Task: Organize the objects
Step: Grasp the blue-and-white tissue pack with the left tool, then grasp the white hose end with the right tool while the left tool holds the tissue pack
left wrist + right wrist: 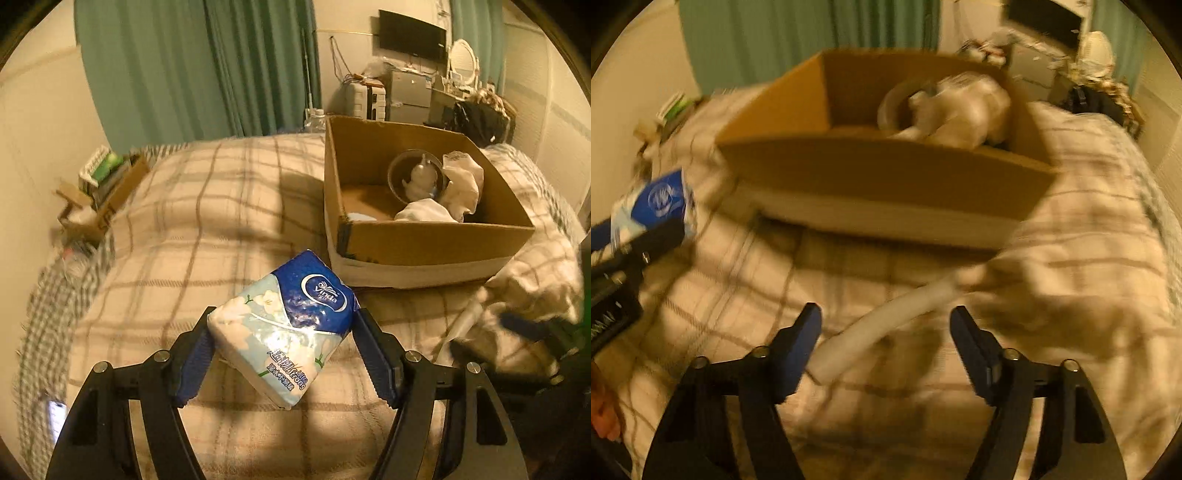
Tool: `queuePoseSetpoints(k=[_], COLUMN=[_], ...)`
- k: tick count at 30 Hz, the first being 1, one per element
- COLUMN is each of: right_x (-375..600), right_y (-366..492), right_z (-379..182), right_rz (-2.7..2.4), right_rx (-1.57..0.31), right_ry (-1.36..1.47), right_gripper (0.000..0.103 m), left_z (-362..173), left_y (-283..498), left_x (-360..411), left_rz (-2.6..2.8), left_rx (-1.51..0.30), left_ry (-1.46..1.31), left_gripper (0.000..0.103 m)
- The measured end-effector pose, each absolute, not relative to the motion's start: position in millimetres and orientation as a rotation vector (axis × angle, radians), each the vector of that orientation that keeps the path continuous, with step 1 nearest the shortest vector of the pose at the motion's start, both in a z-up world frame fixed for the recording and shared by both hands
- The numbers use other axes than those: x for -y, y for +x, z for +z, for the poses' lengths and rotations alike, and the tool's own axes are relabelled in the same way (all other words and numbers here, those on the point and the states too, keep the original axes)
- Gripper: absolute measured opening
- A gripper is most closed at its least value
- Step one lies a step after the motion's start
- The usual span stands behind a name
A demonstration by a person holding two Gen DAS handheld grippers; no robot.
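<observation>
blue pads of the left gripper (pixel 282 332) are clamping the tissue pack (pixel 284 326), lifted over the plaid bed (pixel 184 240), near the cardboard box (pixel 424 240). right gripper (pixel 886 332) is hovering spread wide, empty, over a white tube (pixel 886 325).

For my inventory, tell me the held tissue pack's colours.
Tissue pack: dark blue top, pale blue-and-white floral body; clearest in left wrist view.
</observation>
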State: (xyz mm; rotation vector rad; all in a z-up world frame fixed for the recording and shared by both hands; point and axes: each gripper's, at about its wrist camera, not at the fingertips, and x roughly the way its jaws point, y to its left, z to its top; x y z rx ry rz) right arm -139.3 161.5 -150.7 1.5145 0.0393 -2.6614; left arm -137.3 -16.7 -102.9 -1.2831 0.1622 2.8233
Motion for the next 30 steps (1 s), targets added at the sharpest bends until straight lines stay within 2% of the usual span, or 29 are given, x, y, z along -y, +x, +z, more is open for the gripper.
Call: queuePoseSetpoints(k=[3,10,12,14,16,19,24,30], right_x=[-150.2,-143.9,-144.6,-148.1,-158.3,-163.1,-165.9,-174.0], right_y=[-150.6,-165.4,-163.8,-159.7,-150.0,-132.9,-107.4,-63.3], right_z=[-169.4,-198.2,-197.1,-193.1,-181.6,-161.2,-129.9,-100.6], right_rz=[-2.583,-2.482,-2.485,-2.484,-2.488,-2.548,-2.613,-2.683], right_rx=[-0.054,-0.056,-0.058,-0.043,0.042,0.008,-0.031,0.022], right_ry=[1.599,1.728,1.718,1.7,1.659,1.592,1.487,1.369], right_gripper=[0.061,0.063,0.059,0.04,0.012,0.008,0.007,0.007], left_z=[-107.8,-118.4,-119.9,-119.9,-118.4,-114.6,-110.3,-98.3], left_y=[-144.1,-147.9,-148.7,-147.2,-143.6,-134.9,-115.8,-93.7], left_x=[21.1,24.1,26.2,28.6,28.8,27.1,29.2,24.7], left_rz=[2.815,2.739,2.726,2.718,2.715,2.72,2.725,2.715], left_rx=[-0.13,-0.054,-0.023,0.002,0.007,-0.004,0.013,0.058], left_ry=[-1.304,-1.355,-1.369,-1.375,-1.377,-1.367,-1.374,-1.373], left_gripper=[0.074,0.074,0.074,0.074,0.074,0.074,0.074,0.074])
